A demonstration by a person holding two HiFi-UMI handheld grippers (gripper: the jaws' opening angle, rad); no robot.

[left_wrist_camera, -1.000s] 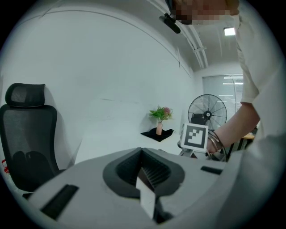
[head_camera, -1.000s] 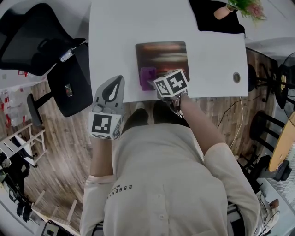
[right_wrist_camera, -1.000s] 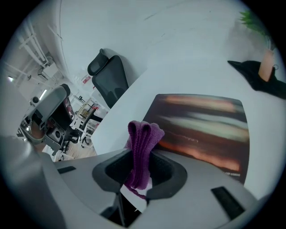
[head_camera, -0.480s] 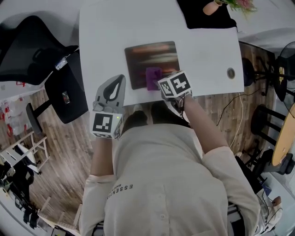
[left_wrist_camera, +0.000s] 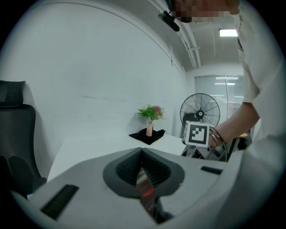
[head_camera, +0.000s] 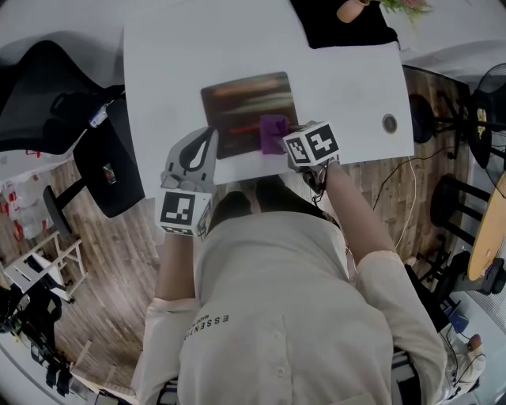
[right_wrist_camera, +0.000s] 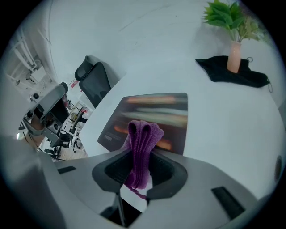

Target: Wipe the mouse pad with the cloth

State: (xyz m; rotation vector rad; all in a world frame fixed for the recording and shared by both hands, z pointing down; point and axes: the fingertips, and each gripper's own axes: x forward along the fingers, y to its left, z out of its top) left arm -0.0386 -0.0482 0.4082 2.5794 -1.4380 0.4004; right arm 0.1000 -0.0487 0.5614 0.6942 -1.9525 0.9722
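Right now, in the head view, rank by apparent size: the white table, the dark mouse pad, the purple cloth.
1. white rectangular table
2. dark rectangular mouse pad
3. folded purple cloth

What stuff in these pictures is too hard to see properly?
- Picture printed on the mouse pad: smeared in the head view and the right gripper view, too blurred to tell.
- Mouse pad's near edge: in the right gripper view, hidden behind the cloth and the right gripper.
- Plant: cut off by the head view's top edge.
- Whether the cloth touches the pad: its underside shows in no view.
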